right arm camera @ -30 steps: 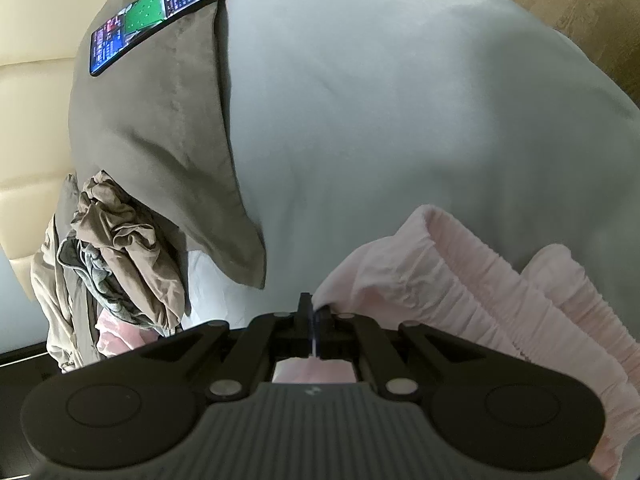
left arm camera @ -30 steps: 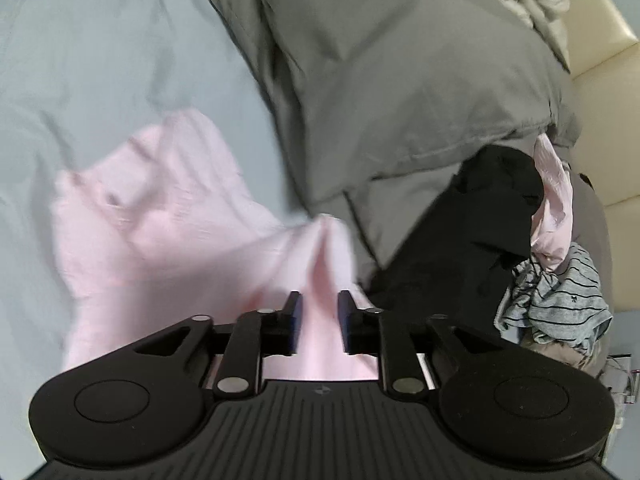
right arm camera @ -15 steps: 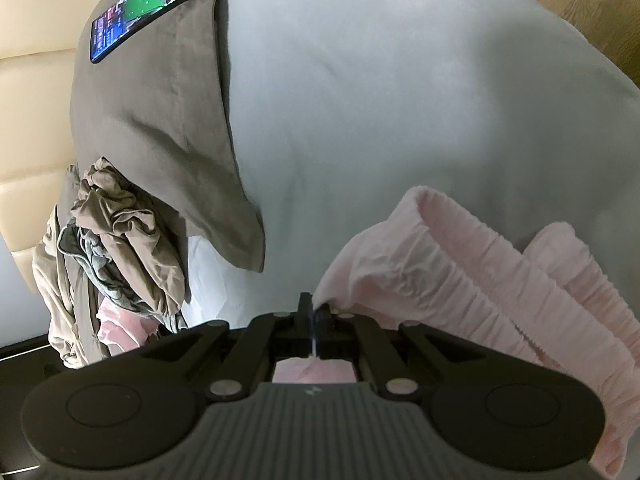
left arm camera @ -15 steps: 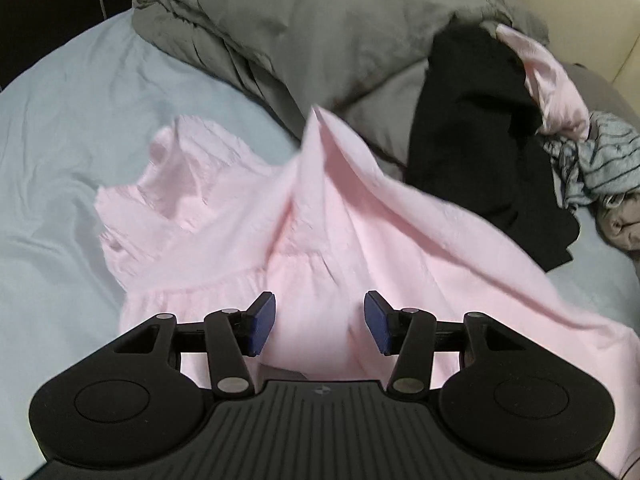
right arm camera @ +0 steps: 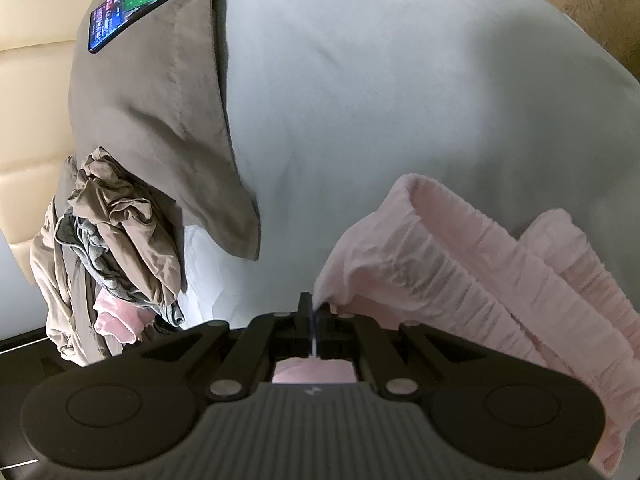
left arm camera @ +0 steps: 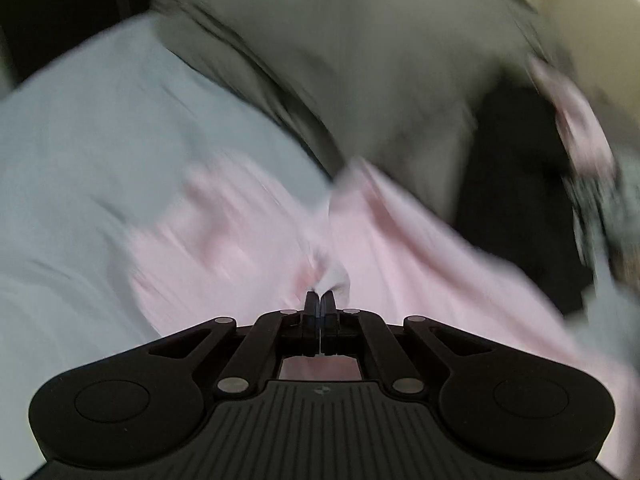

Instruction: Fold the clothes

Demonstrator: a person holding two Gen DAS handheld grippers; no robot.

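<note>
A pale pink garment lies spread on the light blue bed sheet; the left wrist view is blurred by motion. My left gripper is shut on a pinched fold of this pink cloth, which bunches just past the fingertips. In the right wrist view the same pink garment shows its gathered, ruffled band. My right gripper is shut on an edge of it, the cloth rising from the closed jaws toward the right.
A grey duvet and a black garment lie beyond the pink one. In the right wrist view a grey pillow carries a lit phone. A heap of crumpled clothes sits at left. Wooden floor shows at top right.
My left gripper opened wide over the pink cloth, then closed on a fold of it while the hand swung. The right gripper kept its grip and stayed put.
</note>
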